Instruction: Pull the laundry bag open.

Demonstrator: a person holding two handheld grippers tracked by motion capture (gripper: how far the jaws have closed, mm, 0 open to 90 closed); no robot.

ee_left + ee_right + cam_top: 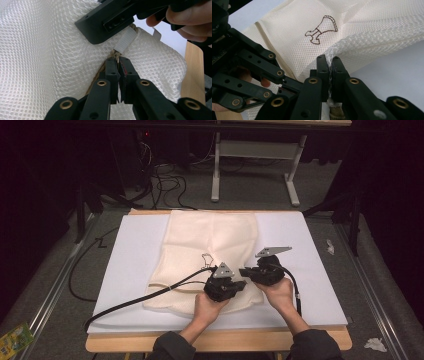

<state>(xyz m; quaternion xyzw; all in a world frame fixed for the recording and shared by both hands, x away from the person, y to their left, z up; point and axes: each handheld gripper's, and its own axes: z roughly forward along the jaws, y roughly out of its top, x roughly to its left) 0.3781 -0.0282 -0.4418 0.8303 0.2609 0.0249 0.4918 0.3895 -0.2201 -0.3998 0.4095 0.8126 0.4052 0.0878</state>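
Two grippers, left gripper and right gripper, both pinching mesh laundry bag at near edge beside its zipper. Risk: uneven pull tears mesh or slips grip.

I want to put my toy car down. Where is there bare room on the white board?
Bare strips of the white board lie left of the mesh bag, and right of it up to the board's far right edge. It's crowded at the bag's near edge, where the left gripper and right gripper pinch it.
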